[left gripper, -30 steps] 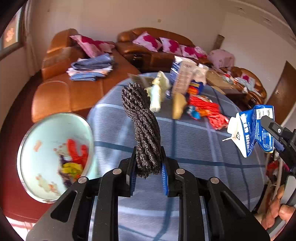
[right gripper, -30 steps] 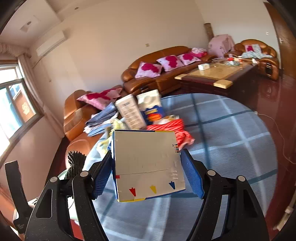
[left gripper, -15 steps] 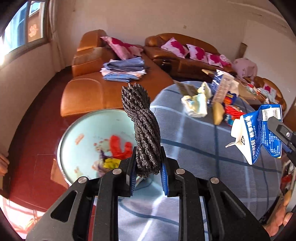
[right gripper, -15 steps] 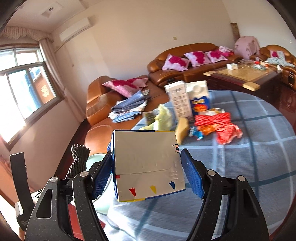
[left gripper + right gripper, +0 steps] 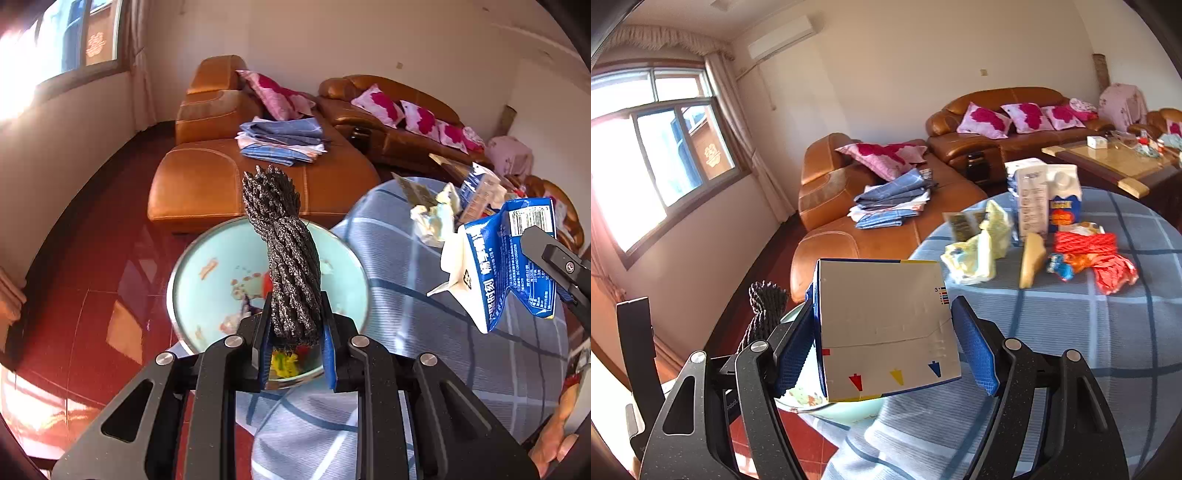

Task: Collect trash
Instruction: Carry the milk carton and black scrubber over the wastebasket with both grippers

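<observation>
My left gripper (image 5: 293, 350) is shut on a dark twisted rope bundle (image 5: 284, 254) and holds it upright over a light blue basin (image 5: 207, 266) that has trash in it, beside the table. My right gripper (image 5: 886, 350) is shut on a blue and white milk carton (image 5: 882, 325); the carton also shows at the right of the left wrist view (image 5: 506, 262). The rope bundle (image 5: 764, 306) and the basin's rim (image 5: 846, 411) show at the lower left of the right wrist view.
A round table with a blue checked cloth (image 5: 1071, 332) carries cartons (image 5: 1045, 199), yellow wrappers (image 5: 979, 247), a red rope bundle (image 5: 1086, 243) and other scraps. Brown leather sofas (image 5: 266, 177) with folded cloths stand behind. The floor (image 5: 85, 277) is red tile.
Both grippers have swung left, away from the table's middle. The rope bundle now hangs over the basin, and the carton has come closer to the basin's edge.
</observation>
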Available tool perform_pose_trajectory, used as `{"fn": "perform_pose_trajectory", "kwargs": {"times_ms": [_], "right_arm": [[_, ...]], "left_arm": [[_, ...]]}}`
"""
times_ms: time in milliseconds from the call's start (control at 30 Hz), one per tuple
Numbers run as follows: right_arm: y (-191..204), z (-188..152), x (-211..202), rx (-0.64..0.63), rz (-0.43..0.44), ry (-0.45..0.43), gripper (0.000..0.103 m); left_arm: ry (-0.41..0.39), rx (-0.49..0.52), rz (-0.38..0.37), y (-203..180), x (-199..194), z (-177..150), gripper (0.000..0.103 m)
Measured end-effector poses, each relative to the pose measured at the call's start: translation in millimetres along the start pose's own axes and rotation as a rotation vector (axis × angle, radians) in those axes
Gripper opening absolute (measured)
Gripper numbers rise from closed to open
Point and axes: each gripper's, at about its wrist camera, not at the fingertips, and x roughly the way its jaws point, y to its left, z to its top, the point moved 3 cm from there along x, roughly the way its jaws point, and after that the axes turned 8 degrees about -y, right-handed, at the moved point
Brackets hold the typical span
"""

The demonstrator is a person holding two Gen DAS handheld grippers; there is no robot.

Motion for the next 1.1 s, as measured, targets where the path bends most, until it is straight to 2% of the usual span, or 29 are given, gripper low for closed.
{"fn": "perform_pose_trajectory", "kwargs": {"times_ms": [300,567,900,1100], "right_arm": [[33,-8,28,-0.031,0.044,0.040,0.072],[54,-21,61,-0.051,0.055,0.097,0.073],[48,-40,97,-0.055,0.037,0.177,0.073],[52,-46,112,-0.052,0.060,0.214,0.074]], "left_arm": [[0.004,-0.044,0.043,33,-3,-2,0.021],[0.051,-0.053,0.032,34,13,-12,0.021],[0.100,-0.051,0.037,40,35,-16,0.021],[0.116,-0.052,0.049,41,41,-20,0.021]]}}
